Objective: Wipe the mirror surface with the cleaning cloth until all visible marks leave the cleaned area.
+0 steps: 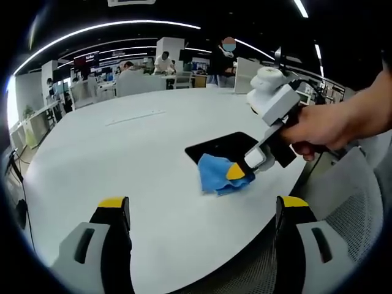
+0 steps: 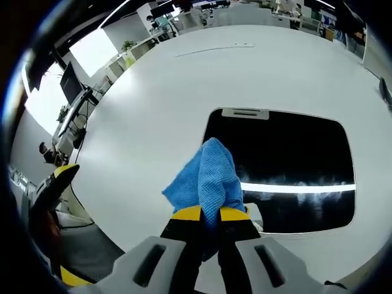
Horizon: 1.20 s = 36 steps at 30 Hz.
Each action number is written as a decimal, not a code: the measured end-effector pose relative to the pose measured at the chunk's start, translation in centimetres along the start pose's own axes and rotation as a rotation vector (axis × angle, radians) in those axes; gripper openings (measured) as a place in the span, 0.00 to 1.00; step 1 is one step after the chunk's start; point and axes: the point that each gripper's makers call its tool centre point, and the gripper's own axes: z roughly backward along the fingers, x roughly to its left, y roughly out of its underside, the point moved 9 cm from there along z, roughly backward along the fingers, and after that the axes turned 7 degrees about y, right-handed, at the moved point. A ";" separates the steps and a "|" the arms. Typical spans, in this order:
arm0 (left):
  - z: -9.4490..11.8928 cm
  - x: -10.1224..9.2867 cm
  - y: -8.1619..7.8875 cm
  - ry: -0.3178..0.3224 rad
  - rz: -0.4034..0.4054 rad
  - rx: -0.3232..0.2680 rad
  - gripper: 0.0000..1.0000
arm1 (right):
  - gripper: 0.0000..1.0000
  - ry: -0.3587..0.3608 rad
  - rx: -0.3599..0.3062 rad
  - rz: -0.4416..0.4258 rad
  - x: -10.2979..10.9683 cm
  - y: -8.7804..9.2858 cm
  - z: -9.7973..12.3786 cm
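White table (image 2: 153,92), cloth (image 2: 208,177) pinched by right hand-held gripper (image 2: 210,214)

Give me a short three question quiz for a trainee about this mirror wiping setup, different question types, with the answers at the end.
1. True or false: the right gripper has its fingers closed on the blue cloth.
2. Multiple choice: where does the mirror lie? A) flat on the white table B) propped against a wall C) on a chair seat
3. Short answer: what state is the left gripper in, and is it holding anything?

Key
1. True; the cloth is pinched between the yellow-tipped fingers, over the mirror's edge.
2. A.
3. Open, its fingers spread wide above the table with nothing between them.
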 end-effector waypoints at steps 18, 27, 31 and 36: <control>0.0 -0.1 0.1 -0.001 0.000 0.005 0.99 | 0.03 0.024 0.005 0.033 -1.0 -4.1 -1.8; 0.0 -0.1 0.1 -0.003 -0.001 0.005 0.99 | 0.03 0.041 -0.007 0.079 -1.4 -5.7 -2.7; 0.0 -0.1 0.2 -0.004 0.000 0.009 0.98 | 0.03 0.044 -0.010 0.103 -1.5 -6.3 -3.0; -0.1 0.0 0.2 -0.003 0.003 0.014 0.99 | 0.03 0.039 -0.018 0.097 -2.0 -7.4 -3.5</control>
